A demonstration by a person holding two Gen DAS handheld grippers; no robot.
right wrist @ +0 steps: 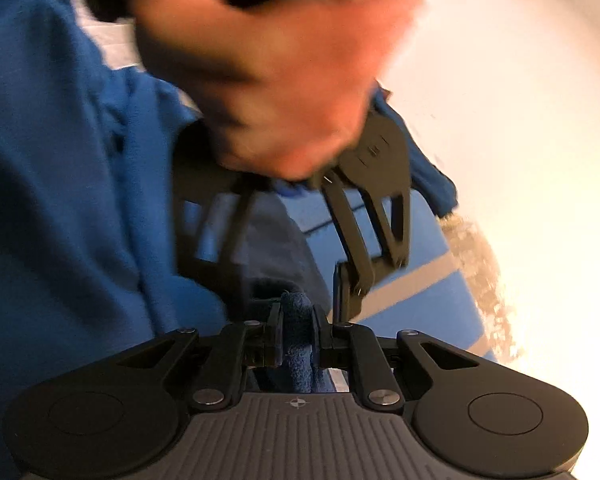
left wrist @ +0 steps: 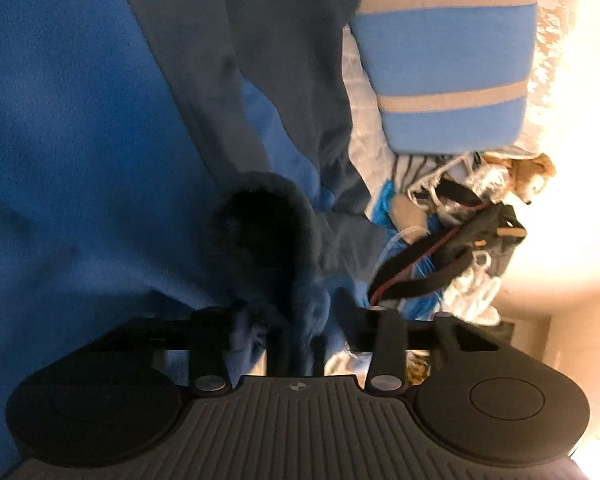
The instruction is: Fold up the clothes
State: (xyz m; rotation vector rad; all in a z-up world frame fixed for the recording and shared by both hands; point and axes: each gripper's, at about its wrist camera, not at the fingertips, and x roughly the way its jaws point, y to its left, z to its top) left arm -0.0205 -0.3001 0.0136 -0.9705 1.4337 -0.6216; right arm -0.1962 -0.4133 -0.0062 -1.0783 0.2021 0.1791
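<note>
A dark blue-grey fleece garment (left wrist: 276, 92) hangs down over a bright blue cloth (left wrist: 68, 128). My left gripper (left wrist: 296, 344) is shut on a fuzzy fold of the garment, its dark opening (left wrist: 268, 232) just ahead. My right gripper (right wrist: 298, 340) is shut on a fuzzy blue edge of the garment (right wrist: 298, 356). In the right wrist view the other gripper (right wrist: 364, 208) and the hand holding it (right wrist: 276, 80) are close in front, blurred.
A folded blue towel with tan stripes (left wrist: 448, 52) lies at the upper right. Beside it is a heap of straps, cords and a plush toy (left wrist: 524, 176). A pale wall (right wrist: 520, 80) is at the right.
</note>
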